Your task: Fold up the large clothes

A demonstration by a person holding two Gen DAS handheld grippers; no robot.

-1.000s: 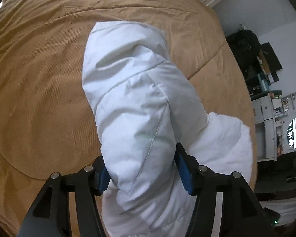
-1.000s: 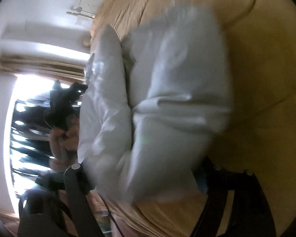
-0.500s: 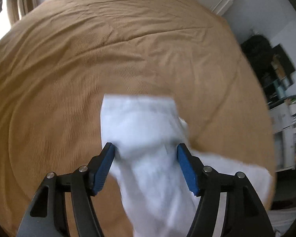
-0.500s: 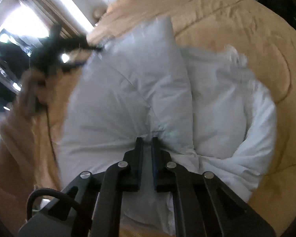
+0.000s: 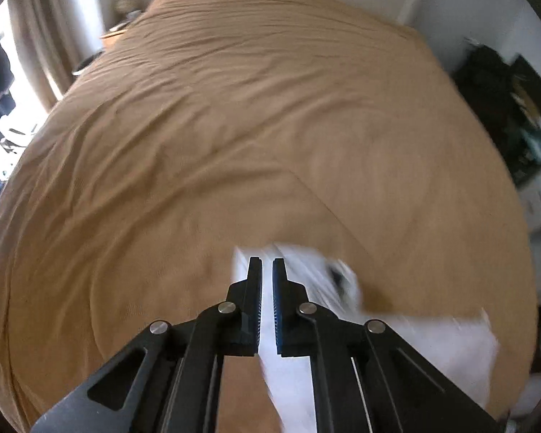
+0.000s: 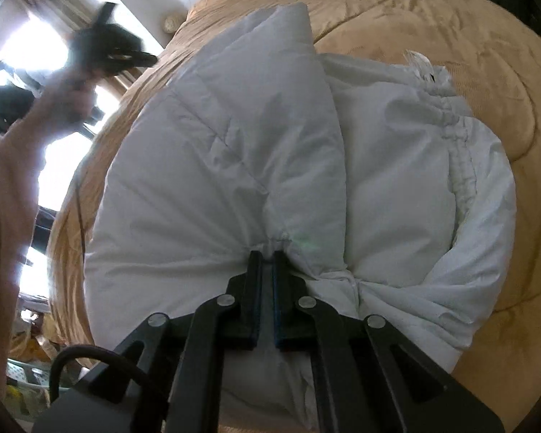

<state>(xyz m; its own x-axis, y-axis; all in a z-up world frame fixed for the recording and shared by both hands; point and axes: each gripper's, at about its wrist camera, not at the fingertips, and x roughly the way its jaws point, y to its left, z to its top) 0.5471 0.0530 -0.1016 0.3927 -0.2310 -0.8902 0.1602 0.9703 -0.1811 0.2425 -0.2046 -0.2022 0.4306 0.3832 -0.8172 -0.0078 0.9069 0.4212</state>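
Note:
A white padded jacket (image 6: 234, 144) lies bunched on the tan bedspread (image 6: 451, 36), one sleeve folded over its body. My right gripper (image 6: 267, 252) is shut on a gathered pinch of the jacket's fabric at its near edge. My left gripper (image 5: 267, 261) is shut with nothing between its pads and hangs above the bed. Blurred parts of the jacket (image 5: 451, 346) lie below and to its right. In the right wrist view the left gripper (image 6: 144, 57) shows raised in the air at the upper left, held by a hand.
The tan bedspread (image 5: 198, 126) stretches wide beyond the jacket. A bright window with curtains (image 5: 36, 54) is on the left. Dark cluttered shelves (image 5: 505, 108) stand along the right wall. The person's arm (image 6: 7, 180) fills the left edge of the right wrist view.
My left gripper let go of the sleeve, rose away from the jacket and shut empty. My right gripper shut on the jacket's near edge and rolled upright.

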